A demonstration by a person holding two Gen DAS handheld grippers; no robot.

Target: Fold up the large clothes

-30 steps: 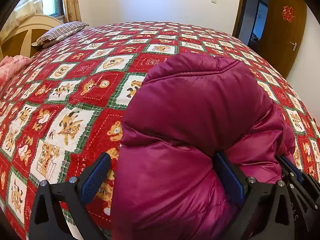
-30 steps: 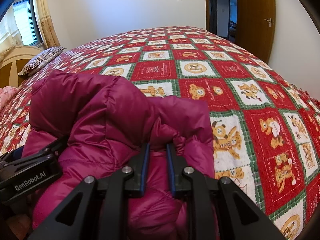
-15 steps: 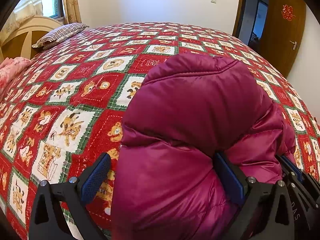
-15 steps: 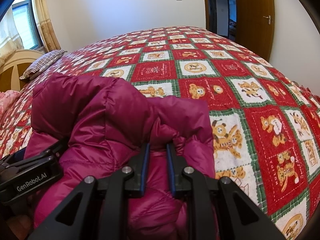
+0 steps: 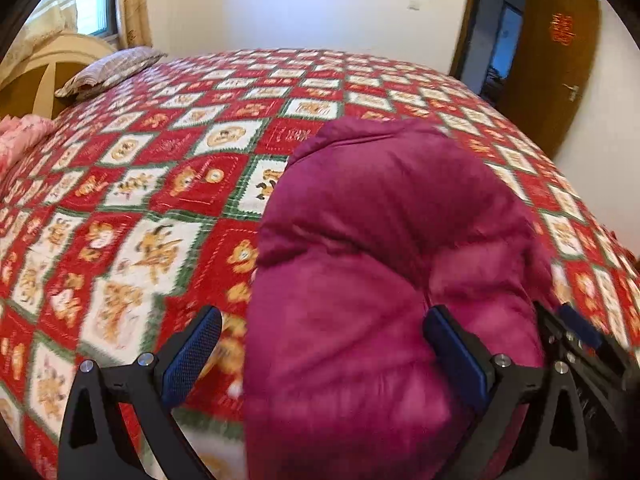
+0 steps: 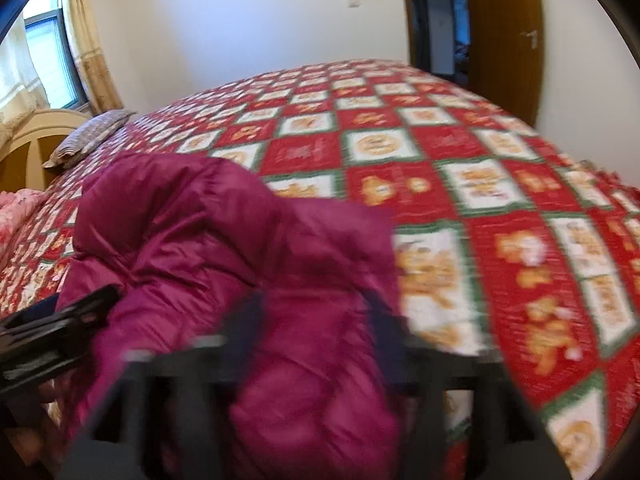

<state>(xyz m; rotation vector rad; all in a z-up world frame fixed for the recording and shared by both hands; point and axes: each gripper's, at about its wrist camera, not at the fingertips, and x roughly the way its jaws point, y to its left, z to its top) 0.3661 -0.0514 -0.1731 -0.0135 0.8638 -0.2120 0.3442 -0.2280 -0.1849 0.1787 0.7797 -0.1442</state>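
On my left, the left gripper (image 5: 320, 354) stands wide, its right pad (image 5: 454, 354) touching the magenta puffer jacket (image 5: 380, 264) while the left pad sits clear, so nothing is clamped. The jacket lies bunched on the near edge of the red patchwork bedspread (image 5: 152, 208). To the right, my right gripper (image 6: 316, 344) is opening, jacket fabric between its blurred fingers.

right gripper (image 6: 316, 340) | fingers opening | jacket (image 6: 312, 380) fold released
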